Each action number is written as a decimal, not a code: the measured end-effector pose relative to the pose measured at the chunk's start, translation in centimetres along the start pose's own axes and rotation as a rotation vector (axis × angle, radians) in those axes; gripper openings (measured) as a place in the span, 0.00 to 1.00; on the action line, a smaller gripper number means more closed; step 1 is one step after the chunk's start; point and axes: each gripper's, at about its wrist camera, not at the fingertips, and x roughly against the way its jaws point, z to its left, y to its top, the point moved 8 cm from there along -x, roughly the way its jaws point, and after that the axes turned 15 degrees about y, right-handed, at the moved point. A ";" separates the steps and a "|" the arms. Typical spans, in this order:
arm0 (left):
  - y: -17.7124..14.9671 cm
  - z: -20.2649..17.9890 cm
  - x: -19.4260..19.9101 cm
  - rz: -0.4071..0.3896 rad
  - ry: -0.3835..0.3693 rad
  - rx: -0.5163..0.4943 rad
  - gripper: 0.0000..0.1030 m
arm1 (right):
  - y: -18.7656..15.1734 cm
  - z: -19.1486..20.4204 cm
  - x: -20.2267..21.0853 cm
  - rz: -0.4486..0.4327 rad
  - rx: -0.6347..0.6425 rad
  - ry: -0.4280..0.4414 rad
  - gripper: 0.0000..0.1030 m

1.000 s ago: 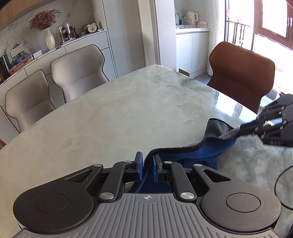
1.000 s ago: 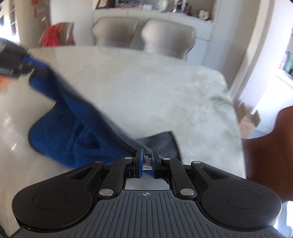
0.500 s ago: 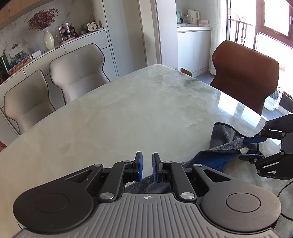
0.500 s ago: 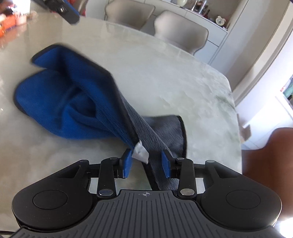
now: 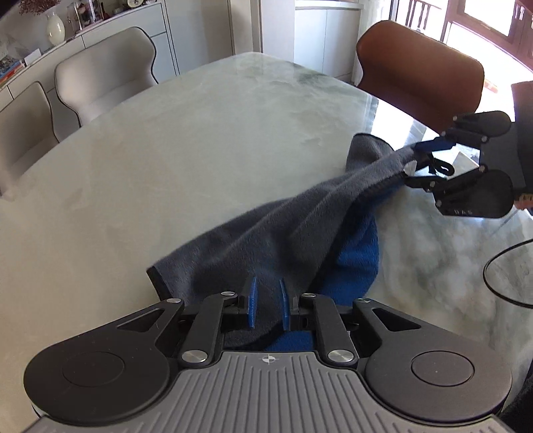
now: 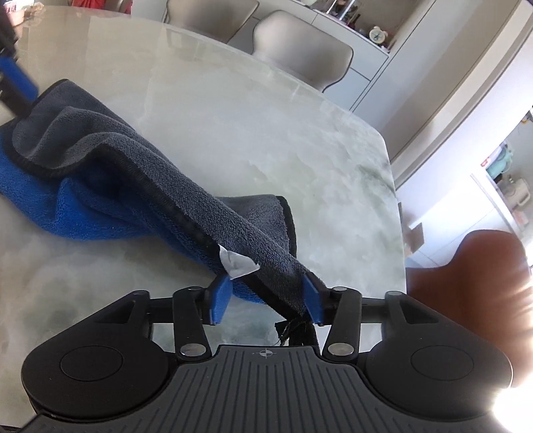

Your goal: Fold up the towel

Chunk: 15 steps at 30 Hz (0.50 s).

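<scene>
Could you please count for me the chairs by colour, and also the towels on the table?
Beige chairs: 2
Brown chair: 1
Towel, grey and blue: 1
Total: 4

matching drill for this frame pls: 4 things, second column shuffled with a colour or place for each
1 towel
2 chair
3 vase
4 clock

a brown, at the table's far right
b white, on the left counter
c grey over blue, on the table
d on the counter behind the pale chairs

Pairs: 1-c, 2-a, 3-b, 4-d
</scene>
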 end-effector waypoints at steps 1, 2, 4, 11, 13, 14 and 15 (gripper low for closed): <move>-0.5 -0.3 -0.3 0.014 0.002 -0.011 0.21 | 0.1 -0.1 0.0 -0.002 -0.010 0.006 0.49; -0.8 -0.5 -0.4 0.019 0.010 -0.026 0.22 | 0.1 -0.2 -0.1 -0.004 -0.025 0.016 0.49; -1.2 -0.9 -0.7 0.023 0.019 -0.052 0.29 | 0.2 -0.4 -0.2 -0.008 -0.045 0.027 0.50; -2.1 -1.9 -1.5 0.030 0.060 -0.124 0.41 | 0.4 -0.7 -0.5 0.003 -0.040 0.012 0.55; -2.2 -2.1 -1.8 0.035 0.063 -0.137 0.41 | 0.5 -0.7 -0.6 0.003 -0.044 0.011 0.55; -2.3 -2.3 -1.9 0.037 0.064 -0.140 0.41 | 0.5 -0.7 -0.6 0.003 -0.049 0.013 0.55; -2.3 -2.4 -2.0 0.037 0.065 -0.143 0.41 | 0.5 -0.7 -0.6 0.003 -0.053 0.015 0.55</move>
